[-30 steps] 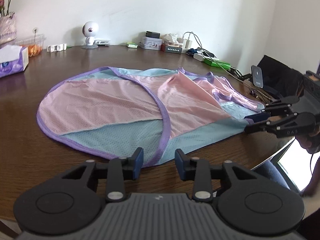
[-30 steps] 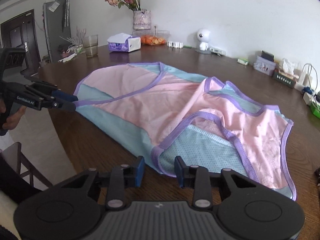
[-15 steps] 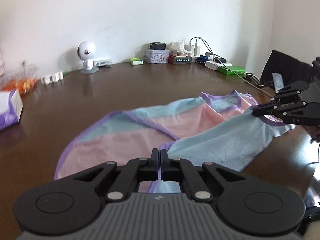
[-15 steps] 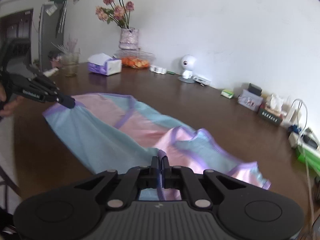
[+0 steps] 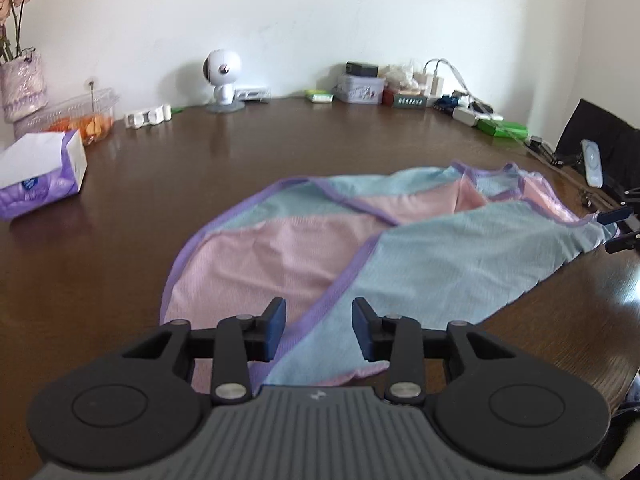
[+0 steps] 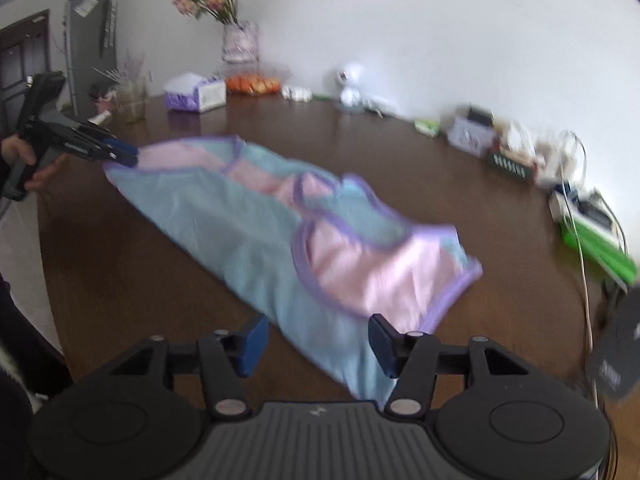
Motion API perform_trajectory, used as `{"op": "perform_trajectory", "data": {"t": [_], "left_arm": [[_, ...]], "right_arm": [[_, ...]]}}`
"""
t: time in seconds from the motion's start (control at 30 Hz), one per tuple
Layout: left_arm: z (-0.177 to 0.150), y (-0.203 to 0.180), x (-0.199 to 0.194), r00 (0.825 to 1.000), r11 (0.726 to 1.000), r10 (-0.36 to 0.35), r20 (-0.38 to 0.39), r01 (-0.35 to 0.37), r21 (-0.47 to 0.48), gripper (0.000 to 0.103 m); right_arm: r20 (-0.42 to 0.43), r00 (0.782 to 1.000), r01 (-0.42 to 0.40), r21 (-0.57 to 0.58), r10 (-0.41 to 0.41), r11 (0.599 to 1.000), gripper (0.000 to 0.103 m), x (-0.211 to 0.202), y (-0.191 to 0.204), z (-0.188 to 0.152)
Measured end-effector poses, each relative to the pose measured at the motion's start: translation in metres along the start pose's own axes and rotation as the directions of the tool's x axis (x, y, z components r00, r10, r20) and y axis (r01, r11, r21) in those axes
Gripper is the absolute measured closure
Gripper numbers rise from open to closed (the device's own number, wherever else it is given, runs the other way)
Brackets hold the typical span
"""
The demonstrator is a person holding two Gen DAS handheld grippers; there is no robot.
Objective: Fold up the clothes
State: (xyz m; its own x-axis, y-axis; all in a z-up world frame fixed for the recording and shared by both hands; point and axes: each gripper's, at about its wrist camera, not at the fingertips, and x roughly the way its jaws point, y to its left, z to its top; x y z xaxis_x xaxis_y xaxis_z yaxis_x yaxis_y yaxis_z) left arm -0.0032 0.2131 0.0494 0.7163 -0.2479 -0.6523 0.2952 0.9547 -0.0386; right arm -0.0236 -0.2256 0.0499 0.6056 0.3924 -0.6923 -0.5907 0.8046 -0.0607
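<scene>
A pink and light-blue garment with purple trim is being shown lying folded on the dark wooden desk, its blue mesh half laid over the pink half.

Left wrist view: the left tongs are being opened, their blue pads standing apart on either side of the purple-trimmed near edge of the garment, which lies between them without being pressed. At 3 o'clock the tips of the right tongs are being seen at the far corner of the blue panel, spread apart; whether cloth is touched there cannot be told. A tissue box is lying at 9 o'clock, a small white camera is standing at 12 o'clock by the wall, and chargers and cables are being kept at 1 o'clock.

Right wrist view (blurred): the right tongs are being opened, with the near blue end of the garment lying between the separated pads, released. At 9 o'clock the left tongs are being held in a hand at the garment's far corner. A vase of flowers is standing at 11 o'clock.
</scene>
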Motion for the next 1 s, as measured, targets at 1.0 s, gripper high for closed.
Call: {"op": "perform_trajectory", "data": {"t": [1.0], "left_arm": [[-0.035,-0.005,-0.014,0.998,0.998,0.061,0.027,-0.061,-0.013,0.058]], "right_arm": [[-0.012,0.999,0.043,0.132,-0.042,0.99,0.071,0.057,-0.006,0.01]]}}
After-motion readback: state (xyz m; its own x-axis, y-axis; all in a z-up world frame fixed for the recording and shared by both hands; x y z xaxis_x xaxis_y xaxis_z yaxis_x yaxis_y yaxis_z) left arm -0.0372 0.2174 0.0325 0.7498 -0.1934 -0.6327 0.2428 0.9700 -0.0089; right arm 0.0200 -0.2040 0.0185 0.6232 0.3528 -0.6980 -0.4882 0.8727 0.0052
